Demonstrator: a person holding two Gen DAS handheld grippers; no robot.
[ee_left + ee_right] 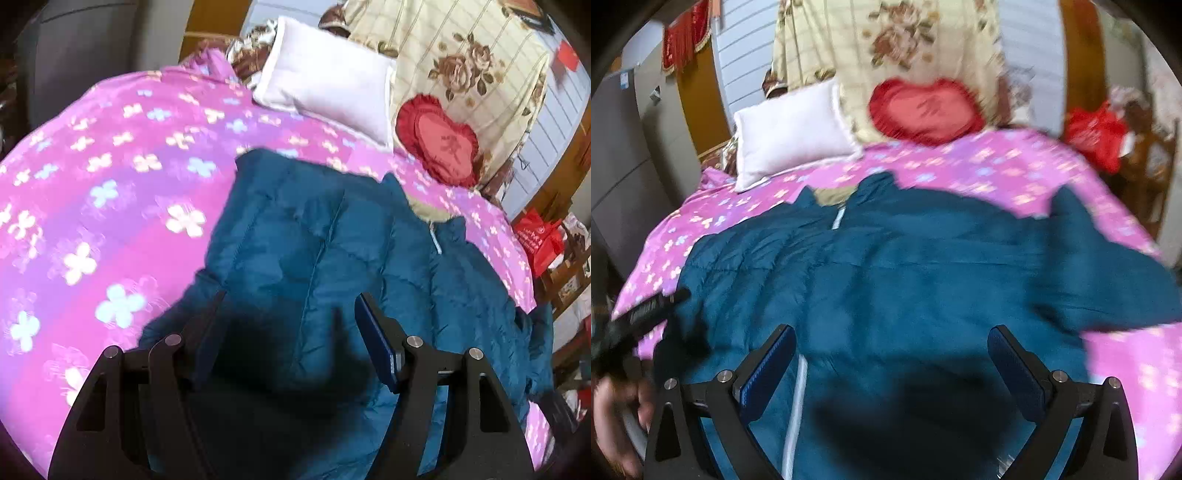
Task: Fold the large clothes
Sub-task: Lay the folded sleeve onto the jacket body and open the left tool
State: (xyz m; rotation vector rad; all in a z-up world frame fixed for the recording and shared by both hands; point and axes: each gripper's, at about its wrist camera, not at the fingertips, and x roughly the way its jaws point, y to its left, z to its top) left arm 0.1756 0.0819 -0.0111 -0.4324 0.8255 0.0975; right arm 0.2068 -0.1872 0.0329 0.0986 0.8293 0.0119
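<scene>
A teal quilted jacket (923,266) lies spread on a bed covered by a pink flowered bedspread (110,177), its collar toward the head of the bed and its hem toward the foot edge, where both grippers hang over it. A pale zipper (798,398) runs up the front to the collar, where a beige lining shows.

The left gripper (291,332) stands released, its jaws apart with nothing clamped between them. The blue pad of one finger (376,343) shows clearly; the other finger is dark and blurred. Below the gap lies jacket fabric in the gripper's own shadow, and whether the fingertips touch the cloth cannot be told. In the right wrist view this gripper (650,310) appears as a dark blur at the jacket's edge, near the bed's side, with a hand (617,424) below it.

The right gripper (892,365) is also released, jaws spread wide, both blue pads (772,365) facing each other over the lower part of the jacket. Nothing is pinched between them; the zipper line runs just beside one finger. The picture is smeared, so contact with the fabric cannot be judged.

At the head of the bed rest a white pillow (325,81) and a red heart-shaped cushion (439,144), both well apart from the jacket, in front of a cream flowered blanket (461,55).
</scene>
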